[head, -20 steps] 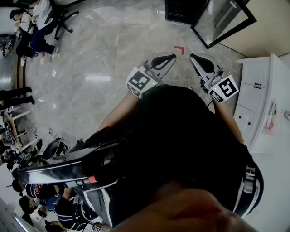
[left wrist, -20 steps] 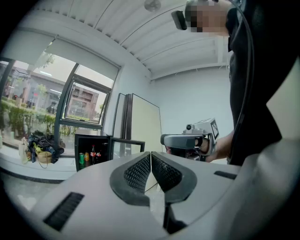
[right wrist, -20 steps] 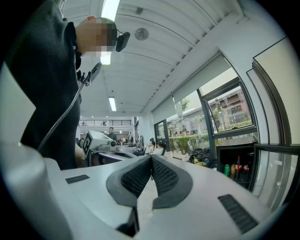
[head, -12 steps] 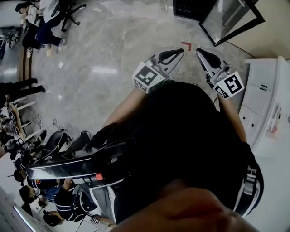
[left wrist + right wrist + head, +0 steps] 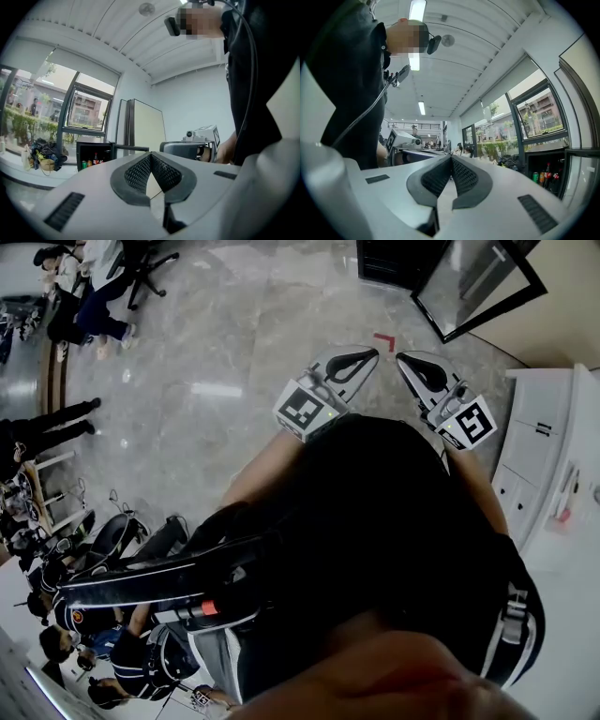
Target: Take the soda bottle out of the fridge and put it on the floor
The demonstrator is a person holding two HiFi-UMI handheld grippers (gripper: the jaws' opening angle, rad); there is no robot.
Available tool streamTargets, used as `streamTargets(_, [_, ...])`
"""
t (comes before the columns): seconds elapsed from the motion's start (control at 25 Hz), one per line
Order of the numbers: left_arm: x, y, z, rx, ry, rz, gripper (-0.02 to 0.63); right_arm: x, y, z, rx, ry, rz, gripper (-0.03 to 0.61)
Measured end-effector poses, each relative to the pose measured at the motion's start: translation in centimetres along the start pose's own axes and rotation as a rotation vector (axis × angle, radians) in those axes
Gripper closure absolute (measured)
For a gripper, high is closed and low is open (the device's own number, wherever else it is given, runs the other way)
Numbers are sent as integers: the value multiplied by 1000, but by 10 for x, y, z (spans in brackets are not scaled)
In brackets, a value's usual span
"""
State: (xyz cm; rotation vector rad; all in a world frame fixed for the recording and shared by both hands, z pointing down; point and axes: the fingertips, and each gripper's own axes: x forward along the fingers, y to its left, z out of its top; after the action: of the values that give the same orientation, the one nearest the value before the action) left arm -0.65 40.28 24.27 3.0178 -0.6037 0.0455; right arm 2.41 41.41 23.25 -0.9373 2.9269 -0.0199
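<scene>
The small black fridge (image 5: 386, 262) stands at the far end of the floor with its glass door (image 5: 478, 282) swung open. In the left gripper view the fridge (image 5: 93, 155) shows cans and a dark bottle (image 5: 96, 159) on its shelf. The right gripper view shows bottles (image 5: 547, 172) beside cans inside the fridge; which one is the soda bottle I cannot tell. My left gripper (image 5: 364, 356) and right gripper (image 5: 405, 360) are held side by side in front of the body, pointing toward the fridge and well short of it. Both are shut with nothing between the pads.
A red tape corner (image 5: 383, 338) marks the marble floor just ahead of the grippers. A white cabinet (image 5: 548, 456) stands at the right. Seated and standing people, an office chair (image 5: 141, 263) and bags line the left side. Large windows rise behind the fridge.
The head view has shifted slightly, so the fridge door sits further right. Both grippers have stayed shut and close together, edging a little toward the red mark.
</scene>
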Motion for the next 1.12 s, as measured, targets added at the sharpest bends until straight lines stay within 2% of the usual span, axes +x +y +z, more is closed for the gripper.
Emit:
streamTargets(0.16, [-2, 2, 1, 31, 1, 1, 609, 11, -1, -1, 24, 8, 0, 568])
streamTargets(0.44, [-14, 30, -1, -9, -10, 38, 609, 35, -2, 0, 36, -17, -13, 568])
streamTargets(0.8, [-44, 67, -6, 18, 14, -9, 609, 89, 4, -8, 37, -4, -66, 566])
streamTargets(1.12, [-49, 93, -17, -13, 43, -68, 609, 107, -7, -21, 69, -4, -148, 566])
